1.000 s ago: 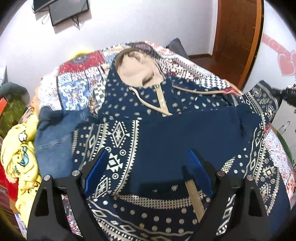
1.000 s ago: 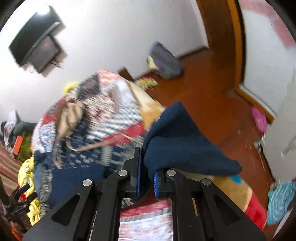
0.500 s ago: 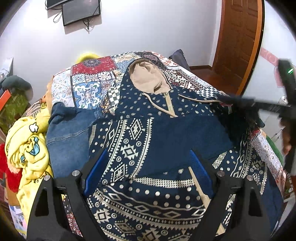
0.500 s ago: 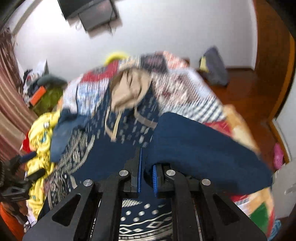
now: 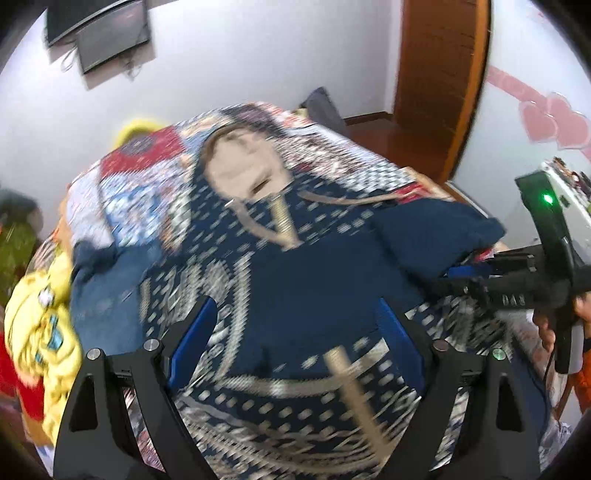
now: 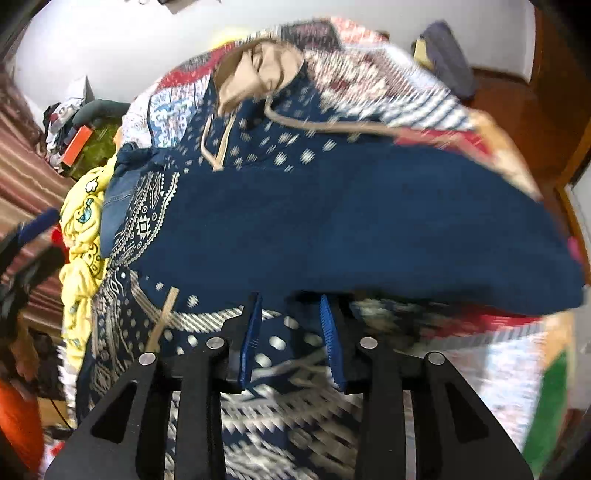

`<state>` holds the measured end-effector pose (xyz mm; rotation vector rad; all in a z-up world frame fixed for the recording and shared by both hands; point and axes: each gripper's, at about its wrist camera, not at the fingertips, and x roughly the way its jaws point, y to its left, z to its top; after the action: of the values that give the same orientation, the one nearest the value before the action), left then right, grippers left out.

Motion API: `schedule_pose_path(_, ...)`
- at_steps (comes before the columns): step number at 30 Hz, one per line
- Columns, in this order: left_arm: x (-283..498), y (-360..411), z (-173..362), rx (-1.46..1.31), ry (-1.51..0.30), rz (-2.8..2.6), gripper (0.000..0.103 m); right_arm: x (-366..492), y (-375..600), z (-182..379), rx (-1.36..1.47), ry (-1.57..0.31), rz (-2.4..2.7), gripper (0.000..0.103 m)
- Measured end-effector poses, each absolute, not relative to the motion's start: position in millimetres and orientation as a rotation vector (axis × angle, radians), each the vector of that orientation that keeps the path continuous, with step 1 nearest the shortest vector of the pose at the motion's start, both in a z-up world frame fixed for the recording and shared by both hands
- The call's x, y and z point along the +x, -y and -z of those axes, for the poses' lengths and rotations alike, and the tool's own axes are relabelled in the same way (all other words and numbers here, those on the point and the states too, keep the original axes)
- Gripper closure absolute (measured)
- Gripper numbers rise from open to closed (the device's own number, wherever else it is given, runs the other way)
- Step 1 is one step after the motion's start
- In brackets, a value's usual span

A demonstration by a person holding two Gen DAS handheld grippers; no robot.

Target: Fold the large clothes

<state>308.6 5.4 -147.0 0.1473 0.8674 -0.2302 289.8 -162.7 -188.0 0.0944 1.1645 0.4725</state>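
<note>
A navy patterned hoodie (image 5: 295, 280) with a beige hood (image 5: 243, 173) lies face up on the bed. Its plain navy sleeve (image 6: 369, 221) lies folded across the chest. My left gripper (image 5: 295, 328) is open and empty above the hoodie's lower front. My right gripper (image 6: 291, 332) is partly open just in front of the sleeve's edge, with nothing between the pads. The right gripper also shows in the left wrist view (image 5: 480, 269), at the hoodie's right side by the sleeve end. Both views are blurred by motion.
A patchwork quilt (image 5: 140, 192) covers the bed. Blue jeans (image 5: 107, 288) and a yellow cartoon garment (image 5: 40, 314) lie at the left. A wooden door (image 5: 439, 74) and a wall TV (image 5: 110, 33) are behind. The floor (image 6: 517, 118) is at the right.
My right gripper swung the sleeve across the chest, then opened and let it go. My left gripper stayed open over the hem, with its view shifting.
</note>
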Motion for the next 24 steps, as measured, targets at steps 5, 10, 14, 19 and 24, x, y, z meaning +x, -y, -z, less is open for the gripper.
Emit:
schedule_pose_path(5,332,56,135,0.164,-0.870,0.357,0.015,270,217,153,0.073,-0.999,-0.347,0.050)
schedule_pose_path(10,352,134,154,0.251,-0.912,0.468,0.015,264,280,145,0.121,-0.940,-0.192,0.050)
schedule_pose_path(14,364,185,184,0.334,-0.963,0.523,0.015,265,313,160,0.124,-0.962,-0.075,0.050)
schedule_pose_path(19,377,249,230,0.501,-1.003,0.572,0.015,267,338,182,0.169,-1.013,-0.039,0.050)
schedule_pose_path(24,380,288,265,0.693,-0.965,0.557,0.015,262,350,190,0.206,-1.035,-0.035,0.050)
